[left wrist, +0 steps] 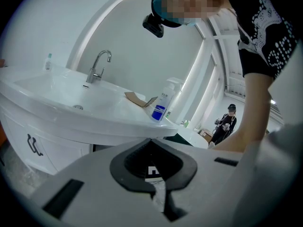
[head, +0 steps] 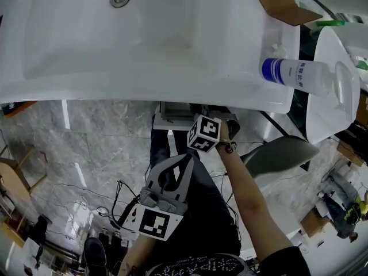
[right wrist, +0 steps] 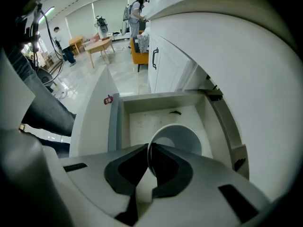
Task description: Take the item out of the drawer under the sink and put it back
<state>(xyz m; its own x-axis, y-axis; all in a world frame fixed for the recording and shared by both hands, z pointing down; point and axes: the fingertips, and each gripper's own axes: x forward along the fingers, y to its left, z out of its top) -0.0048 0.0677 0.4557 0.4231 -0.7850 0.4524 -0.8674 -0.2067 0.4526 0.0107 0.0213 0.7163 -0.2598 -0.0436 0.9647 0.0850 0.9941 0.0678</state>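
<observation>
A white cup (right wrist: 177,138) hangs over the open drawer (right wrist: 142,122) under the sink, with my right gripper (right wrist: 150,148) shut on its rim and pointing steeply down. The drawer's pale floor is bare apart from a small dark speck at its back. In the head view the right gripper's marker cube (head: 204,134) sits just below the sink's front edge, and a bit of the drawer (head: 172,112) shows beside it. My left gripper (head: 183,161) is lower and nearer the person, shut with nothing in it. In its own view the left gripper (left wrist: 152,143) points up toward the sink.
The white sink (head: 144,39) overhangs the drawer. A blue-labelled pump bottle (head: 299,75) and a piece of cardboard (head: 282,2) lie on its right side. The faucet (left wrist: 98,65) rises at the back. A cabinet door with a dark handle (left wrist: 32,144) is to the left.
</observation>
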